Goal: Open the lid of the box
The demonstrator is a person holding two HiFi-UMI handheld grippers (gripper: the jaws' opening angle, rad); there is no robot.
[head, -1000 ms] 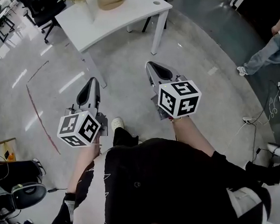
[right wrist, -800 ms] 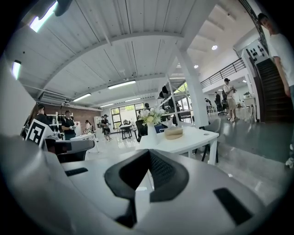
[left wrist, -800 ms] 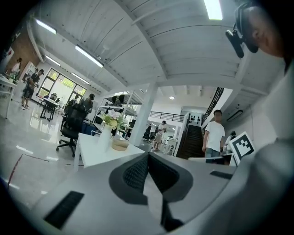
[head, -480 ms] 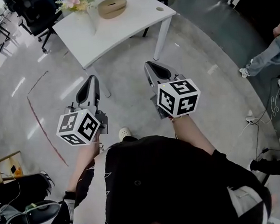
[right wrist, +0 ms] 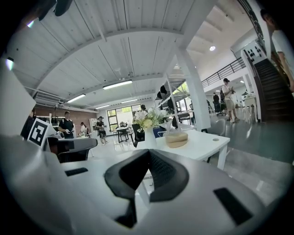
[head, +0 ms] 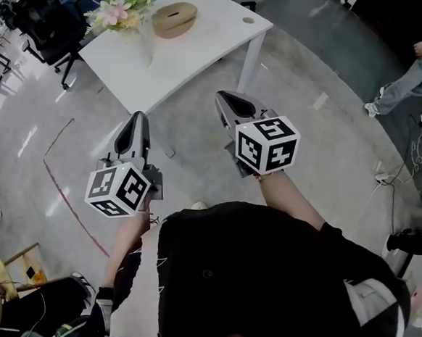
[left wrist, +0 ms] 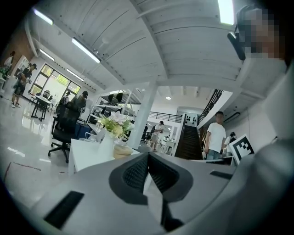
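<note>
While standing on the floor (head: pixel 326 155) well short of the white counter (head: pixel 187 53), holding both tools out in front at about the same height. Starting at the left: carrying the left gripper (head: pixel 139 119) roughly level, aiming it toward the counter's near edge, with its fingers (left wrist: pixel 138 172) pressed together on nothing (sensible, since nothing within reach needs gripping). Farther off, noting a vase of flowers (head: pixel 122 11) standing near the counter's far-left corner. Just beside that to the right, finding the box (head: pixel 177 30), a round wooden one sitting flat on the counter with its slotted lid (head: pixel 173 14) seated, untouched and well apart from both grippers. Moving right again: carrying the right gripper (head: pixel 221 98) tipped slightly down, likewise pointing at the counter, fingers closed and empty. Judging the task as barely begun: needing to close the gap to the counter first, then parting one pair of fingers to take the lid's rim.
</note>
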